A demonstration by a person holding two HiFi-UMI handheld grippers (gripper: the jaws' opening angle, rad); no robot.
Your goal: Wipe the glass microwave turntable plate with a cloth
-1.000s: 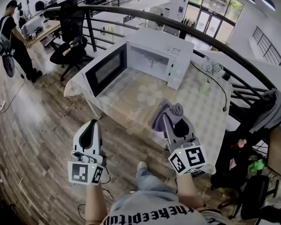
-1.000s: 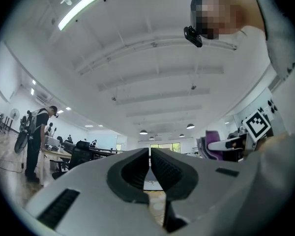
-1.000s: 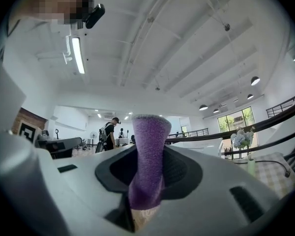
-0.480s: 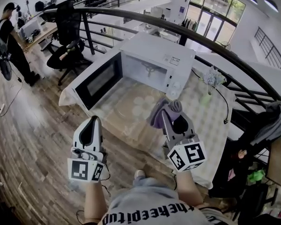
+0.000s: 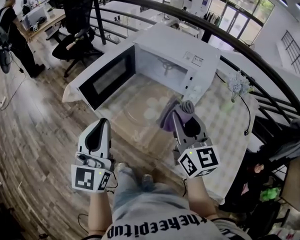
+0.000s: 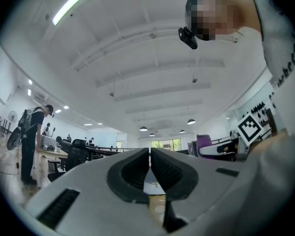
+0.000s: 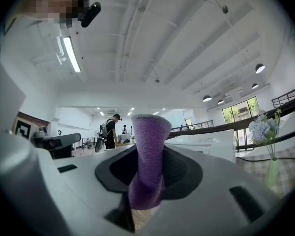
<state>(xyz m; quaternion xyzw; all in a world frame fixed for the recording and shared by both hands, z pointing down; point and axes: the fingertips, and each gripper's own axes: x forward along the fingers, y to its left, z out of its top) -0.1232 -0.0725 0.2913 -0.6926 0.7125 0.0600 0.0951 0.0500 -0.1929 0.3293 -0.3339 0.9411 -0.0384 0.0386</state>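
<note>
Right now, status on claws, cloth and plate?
Left claw shut, empty. Right claw shut on purple cloth. Glass plate faintly visible on table before open microwave, not yet touched. Nothing in the way.

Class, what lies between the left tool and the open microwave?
In the head view, only the tablecloth, bearing a faint round outline, probably the glass plate.

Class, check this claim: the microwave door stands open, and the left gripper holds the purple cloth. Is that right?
Not quite. The right gripper holds the purple cloth, as the right gripper view shows; the microwave door does stand open.
</note>
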